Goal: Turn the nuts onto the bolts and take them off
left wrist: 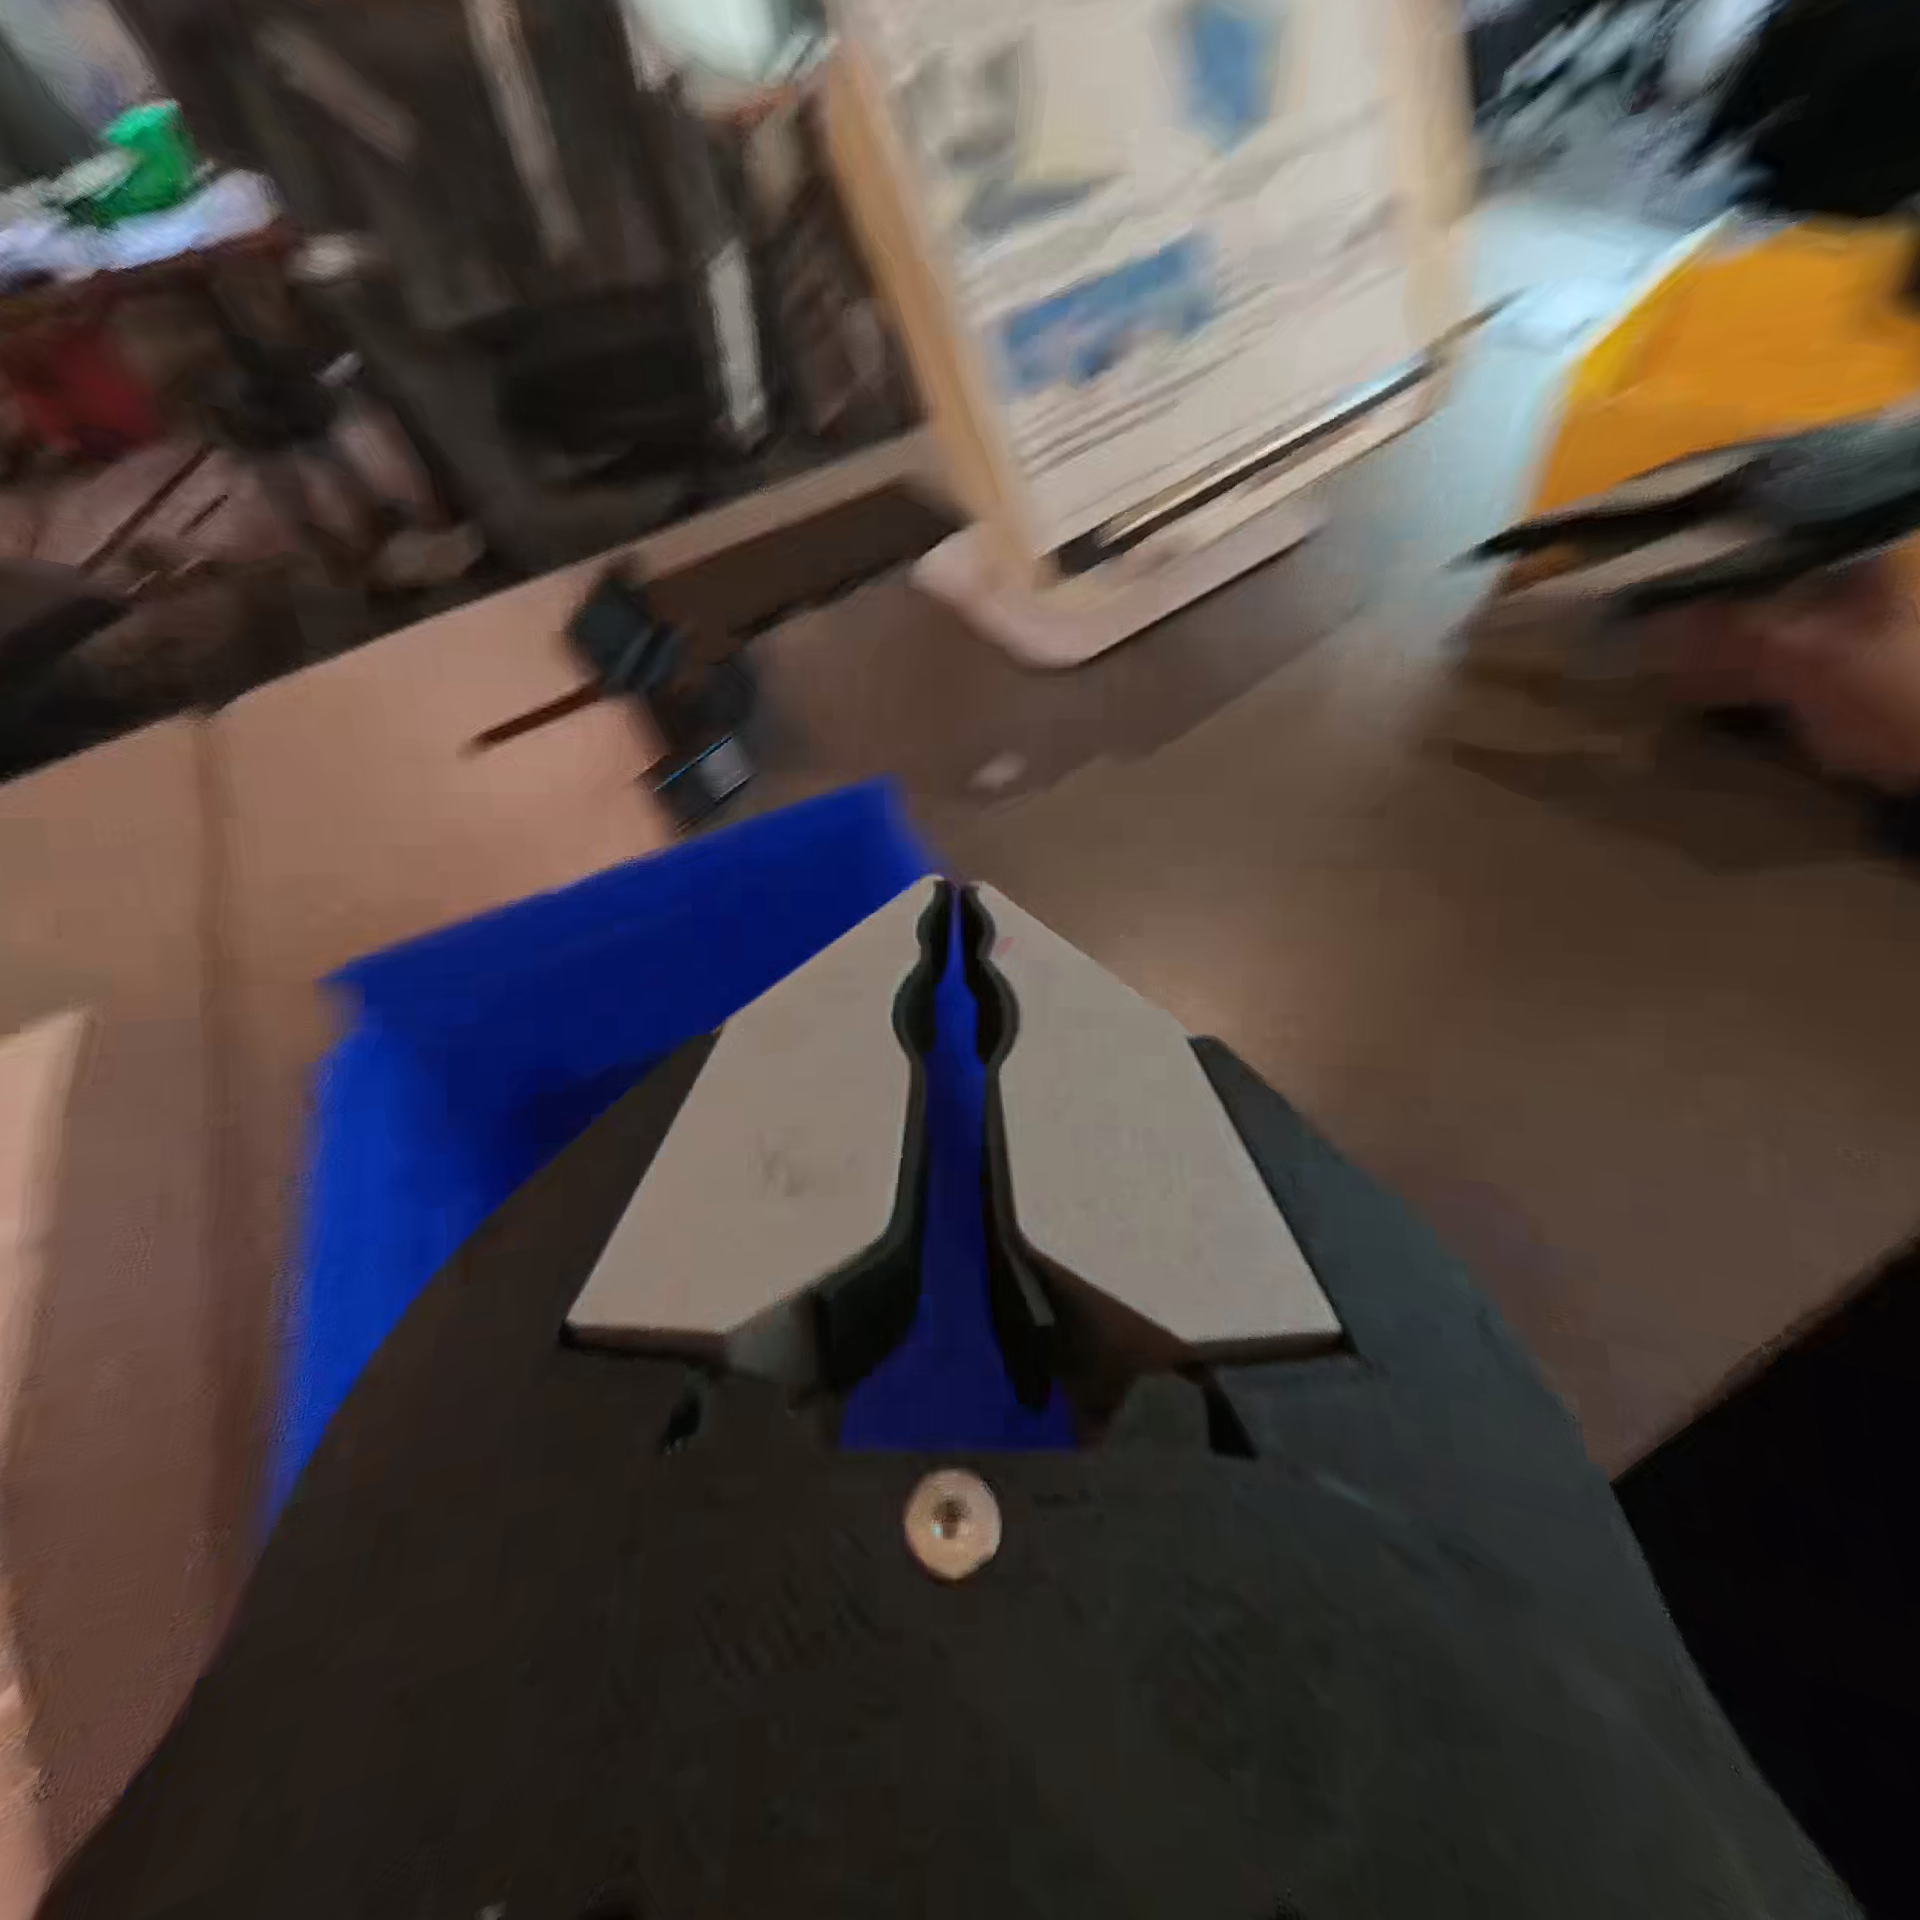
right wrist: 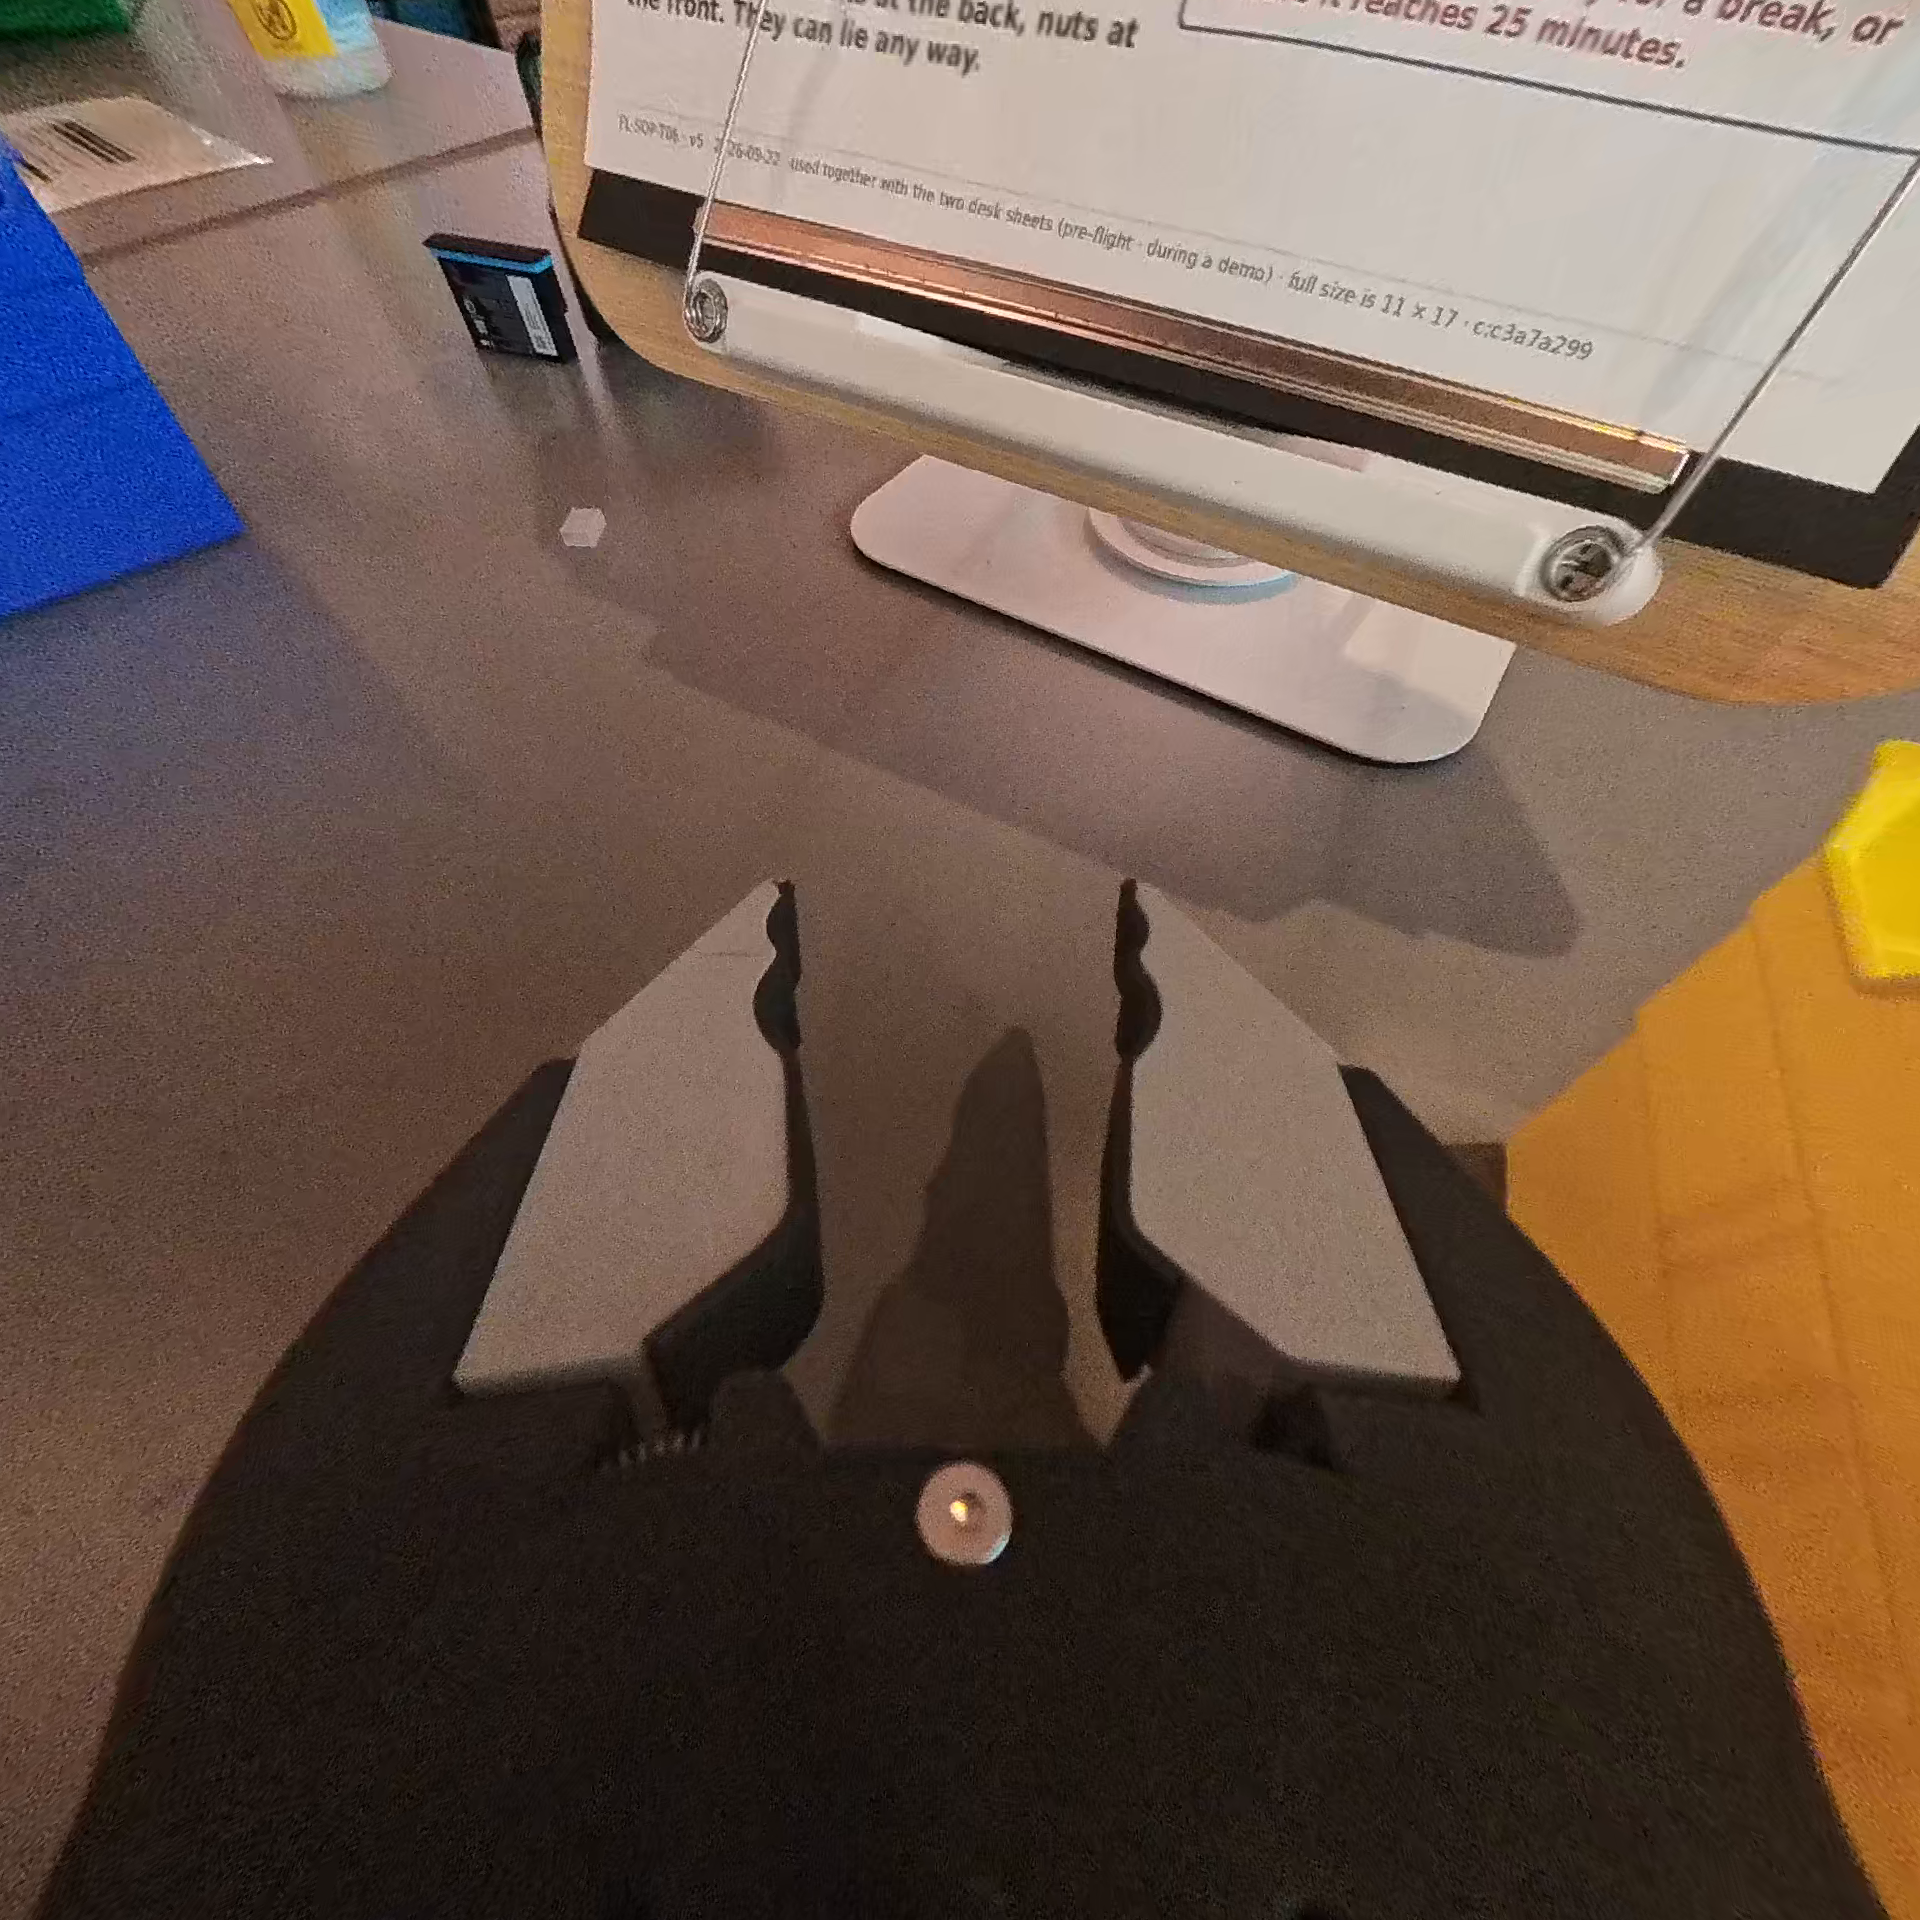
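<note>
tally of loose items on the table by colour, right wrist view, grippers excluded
Blue: 1, block
Black: 1, small battery-like pack
White: 2, document stand, tiny chip
Yellow: 1, piece on the orange surface
Total: 5

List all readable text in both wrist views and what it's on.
Not quoting writing; its carriers only.
White sheet on the stand: printed lines, legible.
Black block with blue edge: label, too small.
Yellow label, far left: cut off.
Left wrist view: blurred, nothing readable.
</note>
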`<act>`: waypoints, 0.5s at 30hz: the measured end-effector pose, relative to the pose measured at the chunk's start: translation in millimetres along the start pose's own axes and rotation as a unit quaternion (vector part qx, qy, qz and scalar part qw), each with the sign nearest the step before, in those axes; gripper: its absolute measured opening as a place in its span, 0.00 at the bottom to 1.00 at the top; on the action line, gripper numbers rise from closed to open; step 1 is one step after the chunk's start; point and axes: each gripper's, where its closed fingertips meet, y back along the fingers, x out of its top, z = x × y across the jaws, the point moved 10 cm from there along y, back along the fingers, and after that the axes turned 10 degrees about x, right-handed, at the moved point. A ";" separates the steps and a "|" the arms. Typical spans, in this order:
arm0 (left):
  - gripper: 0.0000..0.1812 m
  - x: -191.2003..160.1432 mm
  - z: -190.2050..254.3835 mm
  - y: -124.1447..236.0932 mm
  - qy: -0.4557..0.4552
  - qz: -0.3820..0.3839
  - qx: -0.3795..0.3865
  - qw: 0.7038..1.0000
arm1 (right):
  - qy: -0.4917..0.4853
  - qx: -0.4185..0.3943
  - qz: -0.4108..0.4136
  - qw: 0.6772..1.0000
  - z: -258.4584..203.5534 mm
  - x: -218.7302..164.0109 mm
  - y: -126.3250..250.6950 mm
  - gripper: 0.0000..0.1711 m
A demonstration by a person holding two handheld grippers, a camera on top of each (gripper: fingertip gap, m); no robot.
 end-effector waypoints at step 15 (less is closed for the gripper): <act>0.00 -113.7 -101.1 -114.0 -0.127 -0.417 0.143 0.889 | -0.082 0.085 0.035 0.992 -1.1 -2.7 6.5 0.32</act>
